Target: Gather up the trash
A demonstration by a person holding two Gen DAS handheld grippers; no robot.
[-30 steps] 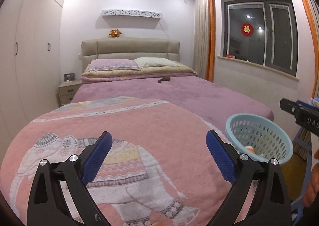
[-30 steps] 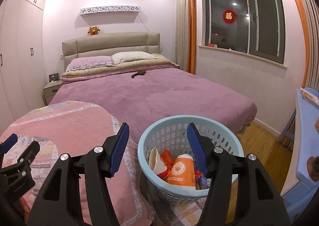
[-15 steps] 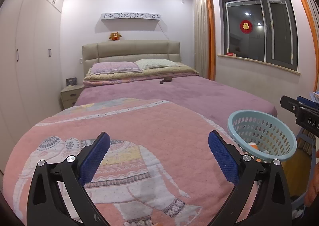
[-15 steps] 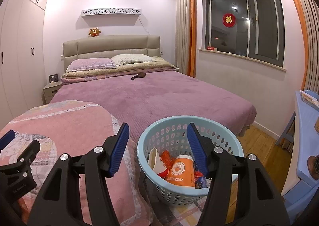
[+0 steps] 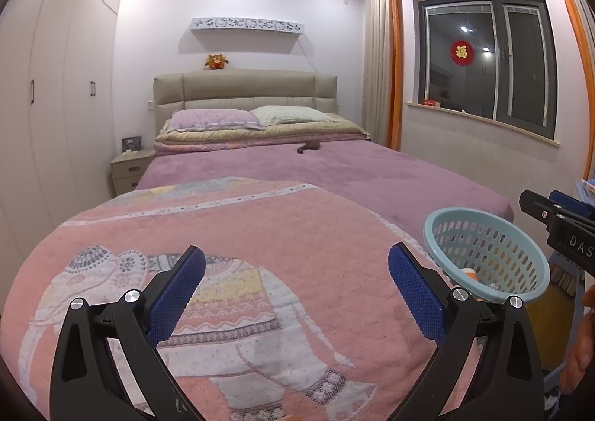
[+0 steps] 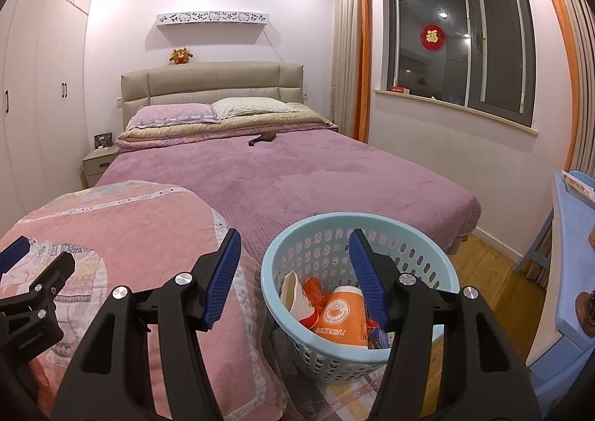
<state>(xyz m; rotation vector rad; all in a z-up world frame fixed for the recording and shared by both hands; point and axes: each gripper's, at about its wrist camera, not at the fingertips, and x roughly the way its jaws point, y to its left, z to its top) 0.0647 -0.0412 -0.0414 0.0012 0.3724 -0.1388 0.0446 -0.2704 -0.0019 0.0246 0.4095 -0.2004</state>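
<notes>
A light blue perforated basket (image 6: 308, 235) stands on the floor at the foot of the bed; it also shows in the left wrist view (image 5: 494, 253). Inside it lie an orange paper cup (image 6: 340, 315), a white and red cup (image 6: 295, 294) and orange crumpled trash (image 6: 316, 287). My right gripper (image 6: 293, 246) is open and empty, hovering just above the basket's left rim. My left gripper (image 5: 295, 264) is open and empty above the pink elephant quilt (image 5: 223, 253). A small dark object (image 6: 262, 138) lies on the purple bed near the pillows.
The purple bed (image 6: 297, 175) fills the middle of the room. A bedside table (image 6: 96, 160) and wardrobe (image 6: 33, 86) stand at the left. A blue desk (image 6: 572, 235) stands at the right, with wooden floor (image 6: 494, 264) between it and the bed.
Both grippers have risen and tilted up slightly, so the room sits lower in view. Both stay open and empty. The basket and its contents have not moved.
</notes>
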